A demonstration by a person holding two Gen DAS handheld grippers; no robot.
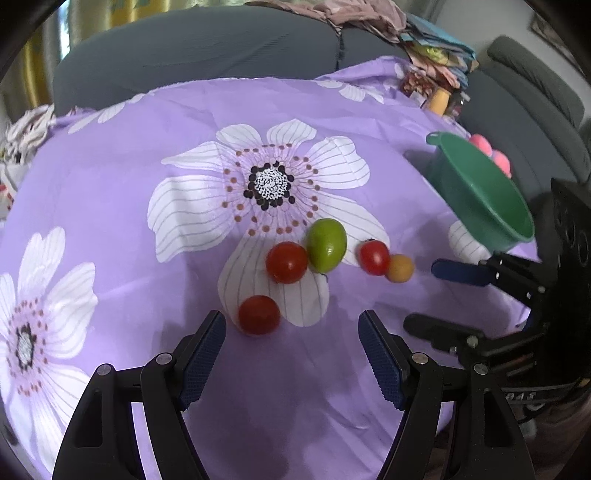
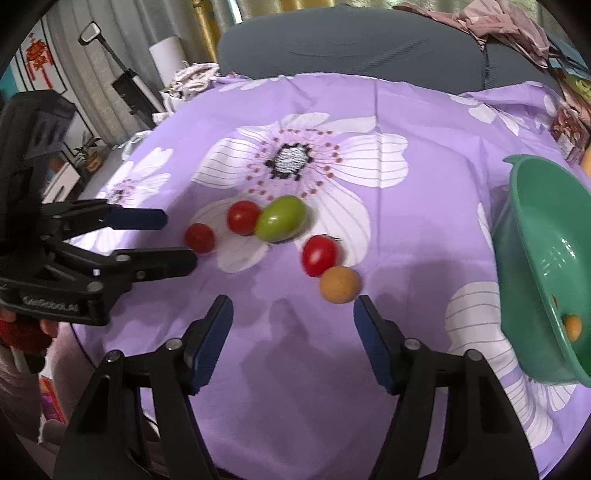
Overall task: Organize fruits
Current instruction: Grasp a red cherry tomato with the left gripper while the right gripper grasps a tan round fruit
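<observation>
Five small fruits lie on the purple flowered cloth [image 1: 110,192]: three red tomatoes [image 1: 258,314] [image 1: 287,262] [image 1: 374,257], a green fruit [image 1: 327,244] and an orange fruit [image 1: 400,268]. My left gripper [image 1: 291,325] is open, and the nearest tomato lies just beyond its left fingertip. My right gripper [image 2: 293,306] is open and holds nothing; the orange fruit [image 2: 340,284] sits just ahead of its right fingertip, touching a red tomato [image 2: 319,256]. To the right stands a tilted green bowl [image 2: 535,240] with one orange fruit [image 2: 572,326] inside.
A grey sofa [image 1: 207,48] runs behind the cloth, with piled clothes [image 1: 369,14] on its back. Pink round things [image 1: 491,153] sit behind the bowl [image 1: 480,192]. Each gripper shows in the other's view [image 1: 421,295] [image 2: 181,240]. A hand in a red sleeve [image 2: 22,332] holds the left one.
</observation>
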